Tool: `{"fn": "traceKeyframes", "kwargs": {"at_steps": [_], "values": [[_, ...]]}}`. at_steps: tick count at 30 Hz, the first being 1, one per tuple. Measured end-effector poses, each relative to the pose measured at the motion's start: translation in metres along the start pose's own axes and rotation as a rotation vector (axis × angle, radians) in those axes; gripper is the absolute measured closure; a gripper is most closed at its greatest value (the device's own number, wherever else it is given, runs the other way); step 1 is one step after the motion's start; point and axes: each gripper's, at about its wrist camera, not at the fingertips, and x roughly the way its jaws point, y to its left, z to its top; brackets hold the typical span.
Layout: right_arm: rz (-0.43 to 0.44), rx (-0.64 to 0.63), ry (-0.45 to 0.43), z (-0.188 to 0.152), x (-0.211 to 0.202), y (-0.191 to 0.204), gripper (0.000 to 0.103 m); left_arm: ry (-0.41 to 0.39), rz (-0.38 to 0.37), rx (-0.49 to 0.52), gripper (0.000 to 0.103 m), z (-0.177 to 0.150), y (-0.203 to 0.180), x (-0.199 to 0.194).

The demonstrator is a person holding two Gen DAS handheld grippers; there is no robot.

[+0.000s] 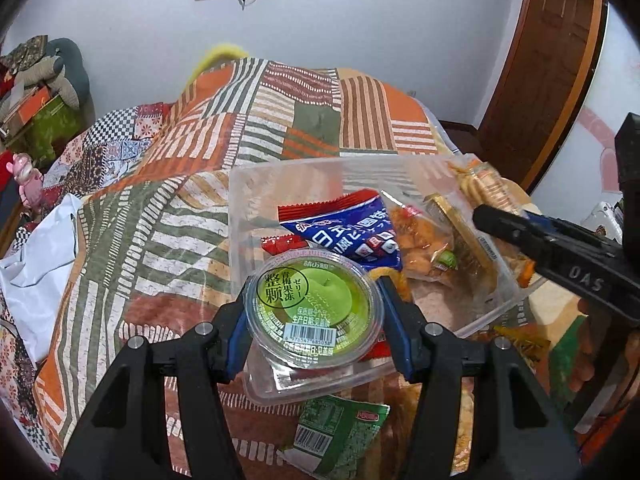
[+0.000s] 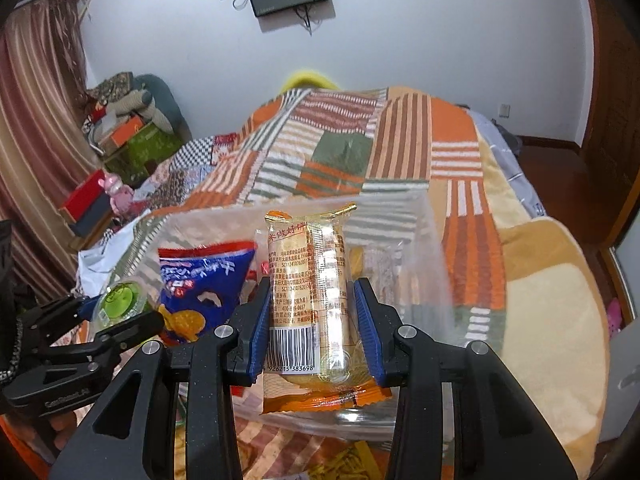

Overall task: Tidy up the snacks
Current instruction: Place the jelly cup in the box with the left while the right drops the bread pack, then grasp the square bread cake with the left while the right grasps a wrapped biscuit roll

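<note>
Task is partly complete. The clear bin [image 1: 248, 184] on the bed [image 1: 168, 208] already contains several snacks. The left gripper [image 1: 314, 312] clamps a jelly cup [image 1: 312, 304] and the right gripper [image 2: 310, 320] clamps a cracker pack [image 2: 308, 296], both over the bin. A green packet [image 1: 340, 432] lies outside it.

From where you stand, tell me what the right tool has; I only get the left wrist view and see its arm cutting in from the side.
Observer: The right tool is shut on a cracker pack, a clear wrapper with orange ends, held upright.
Operator: Report where that pack sits against the bin.
Observer: It hangs over the clear bin, beside the blue snack bag already inside.
Operator: Now check my left tool from that side.
Observer: The left tool shows at the bin's left edge, closed on the green jelly cup.
</note>
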Motion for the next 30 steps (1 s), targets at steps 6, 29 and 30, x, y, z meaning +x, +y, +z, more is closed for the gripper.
{"fn": "traceKeyframes", "kwargs": {"at_steps": [6, 29, 30], "values": [[-0.033, -0.028, 0.036, -0.007, 0.004, 0.0, 0.066, 0.005, 0.011, 0.021, 0.041, -0.005, -0.005, -0.003], [-0.034, -0.106, -0.016, -0.041, -0.079, 0.001, 0.044, -0.068, -0.016, 0.057, 0.02, -0.043, -0.025, -0.097], [-0.032, -0.104, -0.016, -0.046, -0.083, 0.001, 0.044, -0.064, -0.021, 0.061, 0.019, -0.048, -0.028, -0.1]]}}
